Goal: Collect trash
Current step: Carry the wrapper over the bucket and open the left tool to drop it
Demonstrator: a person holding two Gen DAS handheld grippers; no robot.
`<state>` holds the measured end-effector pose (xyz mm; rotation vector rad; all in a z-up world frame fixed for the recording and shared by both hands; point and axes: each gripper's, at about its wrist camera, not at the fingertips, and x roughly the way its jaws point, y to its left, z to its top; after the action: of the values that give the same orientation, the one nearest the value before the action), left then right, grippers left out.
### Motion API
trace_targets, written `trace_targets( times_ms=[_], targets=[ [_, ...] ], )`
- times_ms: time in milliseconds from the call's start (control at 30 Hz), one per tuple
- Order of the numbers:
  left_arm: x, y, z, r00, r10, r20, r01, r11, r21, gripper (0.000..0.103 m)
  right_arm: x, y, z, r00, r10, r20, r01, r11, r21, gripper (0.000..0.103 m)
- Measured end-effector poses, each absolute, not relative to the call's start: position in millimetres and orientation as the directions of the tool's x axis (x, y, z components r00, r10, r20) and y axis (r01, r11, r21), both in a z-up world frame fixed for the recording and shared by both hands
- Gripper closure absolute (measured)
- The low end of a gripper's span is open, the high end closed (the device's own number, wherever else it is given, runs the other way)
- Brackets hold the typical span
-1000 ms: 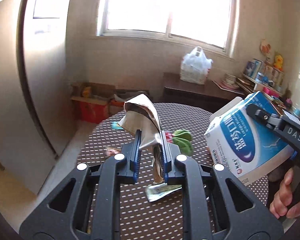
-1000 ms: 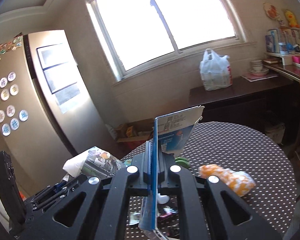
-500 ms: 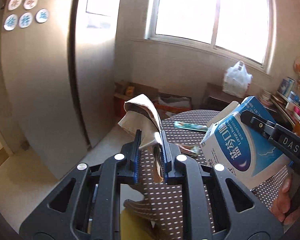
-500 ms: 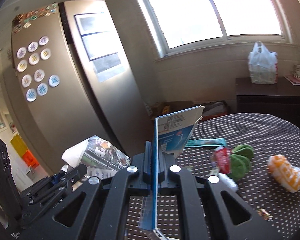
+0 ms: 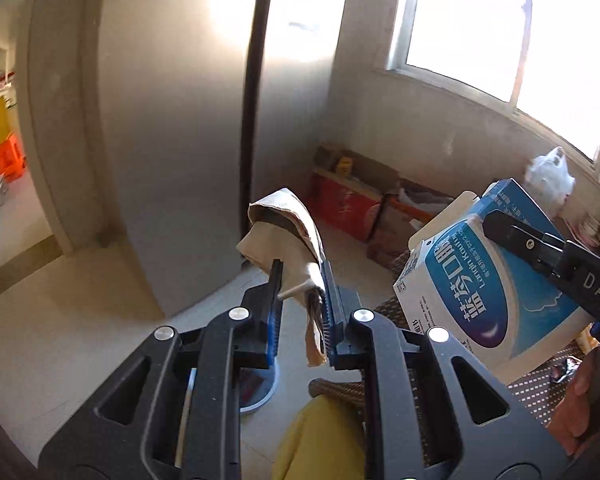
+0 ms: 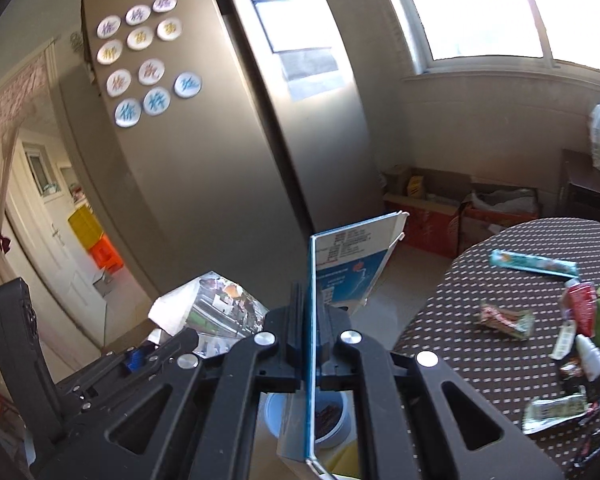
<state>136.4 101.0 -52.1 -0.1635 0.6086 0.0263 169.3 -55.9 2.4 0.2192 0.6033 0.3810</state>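
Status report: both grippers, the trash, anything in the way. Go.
Left gripper shut on crumpled paper. Right gripper shut on blue carton. Bin below, nothing blocking. Wrappers left on table.

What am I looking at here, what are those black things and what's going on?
No robot: a person holds a hand-held claw in each hand, with a camera on each looking forward along its fingers. The left claw is shut on a crumpled piece of paper. The right claw is shut on a wall of a blue and white carton, opened up. To the right, a round dotted table holds wrappers and other litter. Below the claws sits a pale round bin on the floor, probably for the trash.
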Motion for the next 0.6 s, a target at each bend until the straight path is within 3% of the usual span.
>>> trace_targets(
  times_ms=[333, 400, 433, 467, 600],
  targets=[
    [168, 144, -101, 0.729, 0.024, -0.684, -0.178, 0.972, -0.156, 0.085, 201, -1, -32, 0.672, 0.413, -0.615, -0.301, 0.911, 0.282, 0.098],
    [176, 148, -106, 0.734, 0.035, -0.678, -0.188, 0.970, -0.152, 0.074, 206, 2, -35, 0.665, 0.407, -0.627, -0.295, 0.914, 0.280, 0.098],
    [180, 152, -109, 0.740, 0.035, -0.672, -0.188, 0.970, -0.156, 0.037, 208, 3, -37, 0.661, 0.404, -0.632, -0.291, 0.915, 0.280, 0.098],
    [182, 156, -111, 0.744, 0.038, -0.667, -0.193, 0.968, -0.161, 0.015, 209, 4, -39, 0.658, 0.402, -0.636, -0.290, 0.916, 0.278, 0.098],
    [174, 178, -119, 0.759, 0.052, -0.649, -0.236, 0.951, -0.200, 0.015, 215, 5, -48, 0.652, 0.381, -0.655, -0.281, 0.924, 0.258, 0.098]
  ],
)
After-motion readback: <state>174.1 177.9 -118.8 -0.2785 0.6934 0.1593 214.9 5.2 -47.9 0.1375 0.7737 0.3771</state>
